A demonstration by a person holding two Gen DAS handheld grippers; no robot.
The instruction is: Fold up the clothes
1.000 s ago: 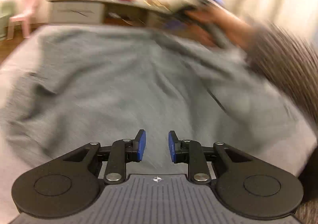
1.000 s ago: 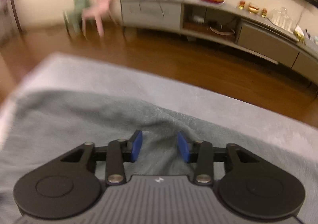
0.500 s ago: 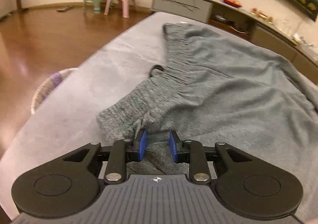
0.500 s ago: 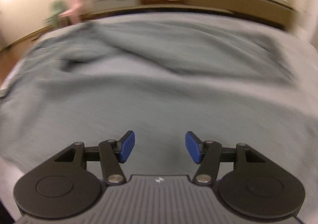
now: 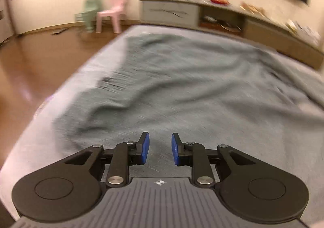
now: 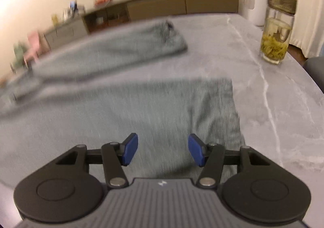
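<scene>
Pads of my left claw (image 5: 158, 151) stand a little apart with nothing between them, hovering over grey knit. My right claw (image 6: 163, 152) gapes wider, also empty, above the same garment (image 6: 125, 118). It lies spread and rumpled across the table (image 6: 273, 90), filling most of both views. From the right claw, a straight edge (image 6: 232, 106) runs at one o'clock, and a cuffed end (image 6: 174, 44) lies farther off at twelve. A jar (image 6: 277, 31) stands on the table at two o'clock, well apart from the cloth. I judge the knit soft, limp and fairly thick: it will sag and drag, not slip. Hems, the cuff or that straight edge look the best places to pinch.
</scene>
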